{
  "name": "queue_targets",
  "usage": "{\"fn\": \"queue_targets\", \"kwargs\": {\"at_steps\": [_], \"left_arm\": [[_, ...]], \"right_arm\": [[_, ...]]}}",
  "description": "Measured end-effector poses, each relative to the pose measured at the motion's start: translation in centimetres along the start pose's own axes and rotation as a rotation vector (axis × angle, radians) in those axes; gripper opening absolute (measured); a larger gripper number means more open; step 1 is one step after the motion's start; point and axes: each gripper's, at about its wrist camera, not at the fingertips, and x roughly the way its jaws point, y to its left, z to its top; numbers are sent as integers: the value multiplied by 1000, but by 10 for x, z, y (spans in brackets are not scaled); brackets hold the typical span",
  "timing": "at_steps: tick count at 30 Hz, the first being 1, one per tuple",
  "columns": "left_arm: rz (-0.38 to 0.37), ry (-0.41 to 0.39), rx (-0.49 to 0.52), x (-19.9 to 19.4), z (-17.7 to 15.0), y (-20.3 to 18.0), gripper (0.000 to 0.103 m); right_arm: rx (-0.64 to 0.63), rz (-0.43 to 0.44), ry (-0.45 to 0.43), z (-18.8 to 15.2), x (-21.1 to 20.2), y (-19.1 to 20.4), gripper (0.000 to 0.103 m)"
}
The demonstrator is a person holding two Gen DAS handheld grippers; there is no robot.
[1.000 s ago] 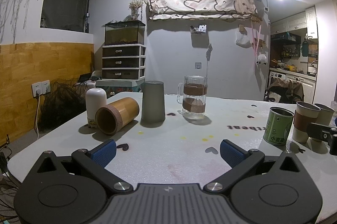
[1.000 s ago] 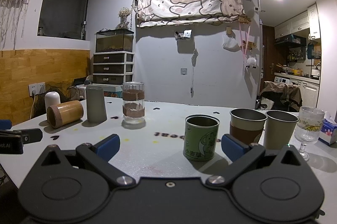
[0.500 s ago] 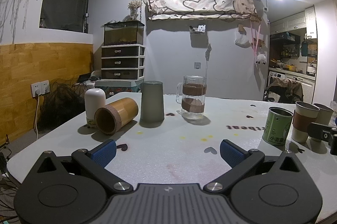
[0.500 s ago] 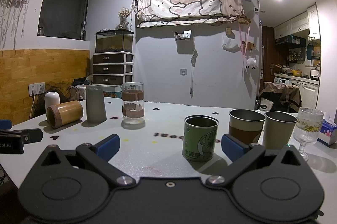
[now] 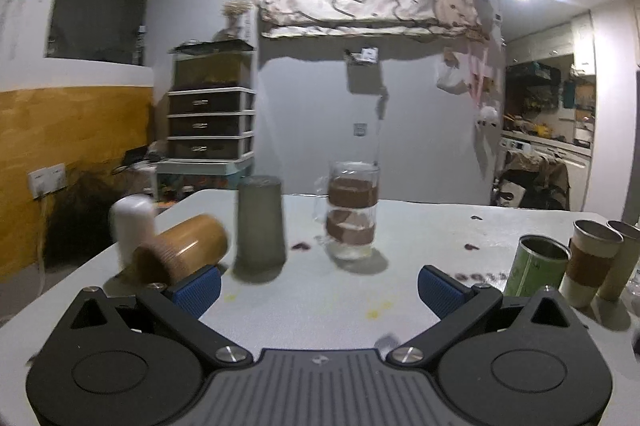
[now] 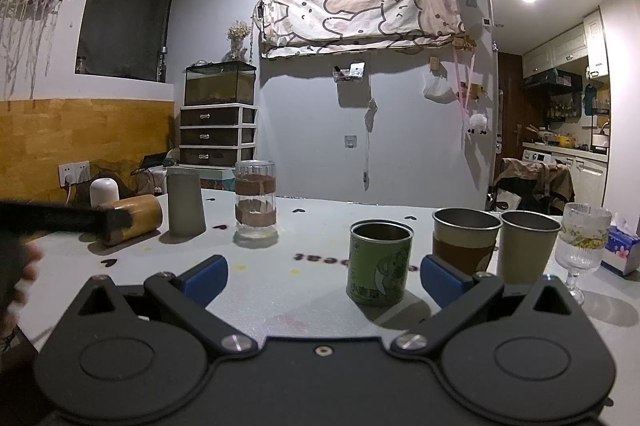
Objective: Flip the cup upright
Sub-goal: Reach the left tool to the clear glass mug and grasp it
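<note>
A bamboo cup [image 5: 182,250] lies on its side at the table's left, open end toward me; it also shows in the right wrist view [image 6: 134,216]. A grey cup [image 5: 260,222] stands upside down beside it, also in the right wrist view [image 6: 185,201]. My left gripper [image 5: 318,292] is open and empty, its left fingertip [image 5: 196,292] just in front of the bamboo cup. My right gripper [image 6: 324,278] is open and empty over the table, behind a green tin [image 6: 380,262].
A glass mug with brown bands [image 5: 352,211], a white rounded bottle [image 5: 130,226], a green tin [image 5: 534,270], two paper cups [image 5: 592,262], a stemmed glass [image 6: 582,242] and a tissue box [image 6: 622,248] stand on the white table [image 5: 320,302].
My left gripper has moved forward toward the bamboo and grey cups, which now look closer and blurred. The right gripper has barely moved. The left gripper now reaches across the right view's left edge.
</note>
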Motion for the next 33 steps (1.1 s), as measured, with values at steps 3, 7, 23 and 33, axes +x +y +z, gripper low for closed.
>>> {"fn": "queue_targets", "kwargs": {"at_steps": [3, 7, 23, 33], "left_arm": [[-14, 12, -11, 32, 18, -9, 103], [-23, 43, -18, 82, 40, -22, 103], [133, 70, -27, 234, 107, -62, 103], [137, 161, -2, 272, 102, -60, 74]], "right_arm": [[-9, -8, 13, -4, -1, -2, 103], [-6, -37, 16, -8, -2, -11, 103], [35, -100, 61, -22, 9, -45, 103], [61, -144, 81, -27, 15, -60, 103]]}}
